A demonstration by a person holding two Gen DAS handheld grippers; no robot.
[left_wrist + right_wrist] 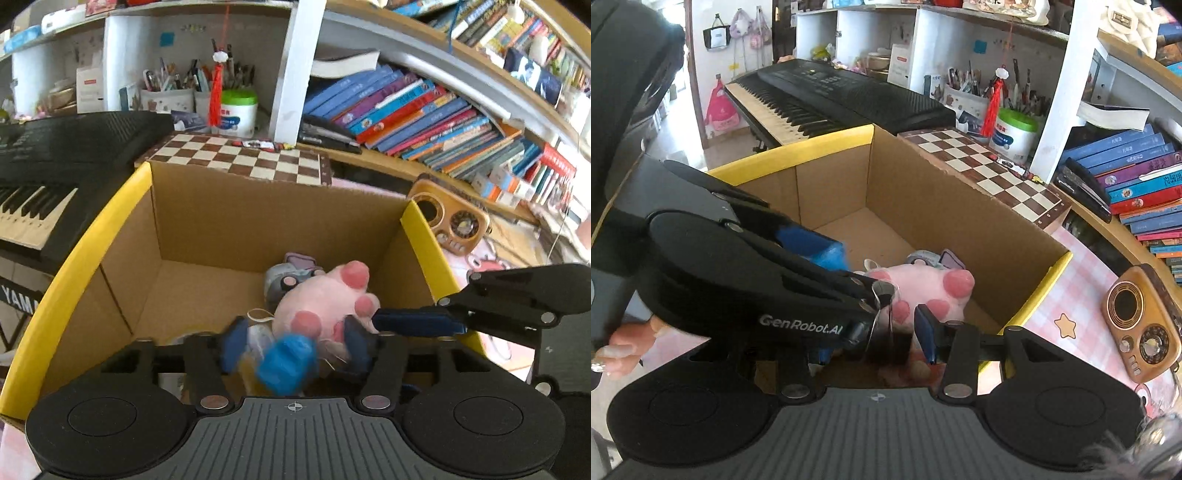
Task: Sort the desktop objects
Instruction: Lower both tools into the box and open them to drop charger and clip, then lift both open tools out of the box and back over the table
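A cardboard box with a yellow rim (85,236) (798,151) holds a pink plush toy (325,299) (923,284) against a grey and purple toy (291,273). My left gripper (293,338) hangs over the box's near side, its jaws apart. A blurred light-blue block (286,363) (831,256) sits between its pads without touching them. My right gripper (875,339) holds a clear glassy object with a dark part (886,325) above the plush toy. Its left pad is hidden behind the left gripper's arm. Its finger (413,321) reaches in from the right.
A black keyboard (48,162) (827,92) stands left of the box and a chessboard (240,155) (990,166) behind it. A retro wooden radio (450,218) (1141,325) lies on the pink cloth to the right. Books (424,114), pen cups and a green-lidded jar (1015,133) fill the shelves. A hand (620,350) grips the left handle.
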